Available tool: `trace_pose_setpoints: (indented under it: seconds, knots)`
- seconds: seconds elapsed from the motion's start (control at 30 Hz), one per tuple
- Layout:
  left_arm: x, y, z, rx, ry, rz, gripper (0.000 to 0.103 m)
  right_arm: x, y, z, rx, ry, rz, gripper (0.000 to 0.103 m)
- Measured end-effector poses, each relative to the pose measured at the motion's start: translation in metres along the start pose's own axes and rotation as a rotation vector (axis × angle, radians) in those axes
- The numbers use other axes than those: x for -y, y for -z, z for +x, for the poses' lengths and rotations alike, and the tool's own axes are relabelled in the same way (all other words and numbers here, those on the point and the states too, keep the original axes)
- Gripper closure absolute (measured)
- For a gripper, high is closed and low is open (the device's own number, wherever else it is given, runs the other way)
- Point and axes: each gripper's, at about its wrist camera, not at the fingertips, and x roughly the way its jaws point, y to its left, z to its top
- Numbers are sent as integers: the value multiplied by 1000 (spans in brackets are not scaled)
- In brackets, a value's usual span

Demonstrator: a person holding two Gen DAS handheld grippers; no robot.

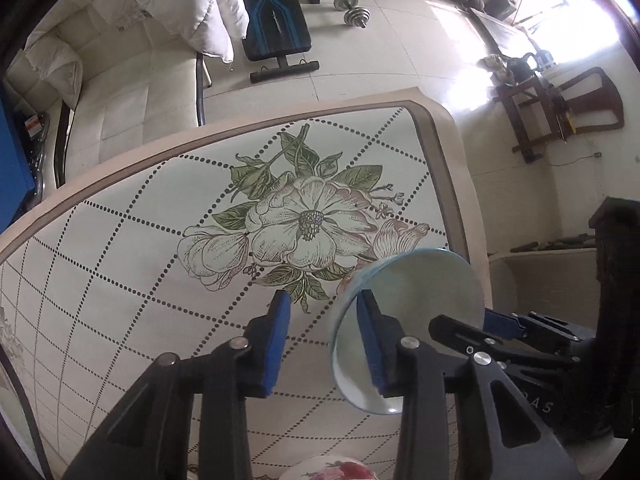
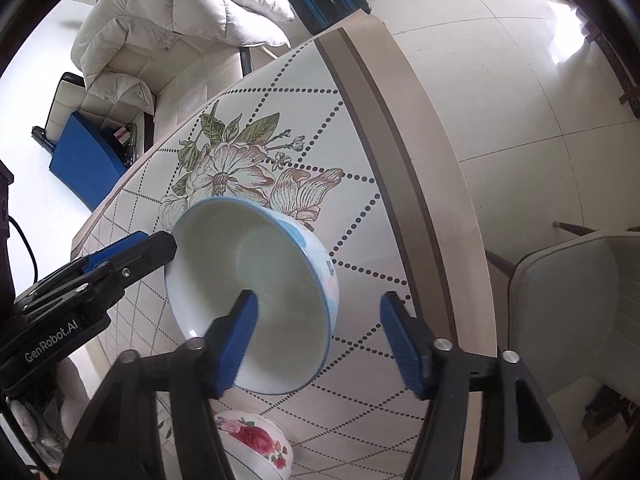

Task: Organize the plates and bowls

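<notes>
A white bowl with a blue rim and blue pattern (image 2: 256,304) hangs tilted above the flowered table (image 2: 360,128). In the right wrist view my right gripper (image 2: 318,340) is open, its left finger inside the bowl and its right finger outside, neither pad pressing the wall. My left gripper's fingers (image 2: 132,246) touch the bowl's far rim from the left. In the left wrist view the left gripper (image 1: 324,340) stands wide, its right pad inside the bowl (image 1: 416,304), and the right gripper's fingers (image 1: 500,324) show behind it.
A white bowl with red roses (image 2: 256,440) sits on the table below the grippers; it also shows in the left wrist view (image 1: 332,470). A white sofa (image 1: 132,92) lies beyond the table. A pale chair (image 2: 572,312) stands at the table's right edge.
</notes>
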Motion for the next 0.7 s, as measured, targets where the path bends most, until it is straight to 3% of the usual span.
trace_pose_setpoints:
  seconds: [0.03, 0.1, 0.17, 0.2, 0.27, 0.33, 0.7]
  knots:
    - [3, 0, 2, -5, -7, 17, 73, 1, -2, 2, -9, -2, 7, 54]
    - [5, 1, 8, -31, -1, 28, 80, 1, -3, 6, -14, -2, 6, 71]
    - [5, 1, 16, -56, 5, 24, 85, 2, -4, 7, -18, 11, 3, 76]
    - [5, 1, 20, -67, 6, 22, 86, 2, -3, 7, -18, 16, -1, 86]
    - [5, 3, 25, -85, 25, 9, 92, 3, -4, 10, -27, 35, 1, 93]
    - [7, 5, 28, -93, 34, 6, 97, 2, -3, 11, -26, 45, 2, 94]
    - [12, 17, 1, -58, -4, 17, 97, -7, 5, 3, -27, 46, 11, 95]
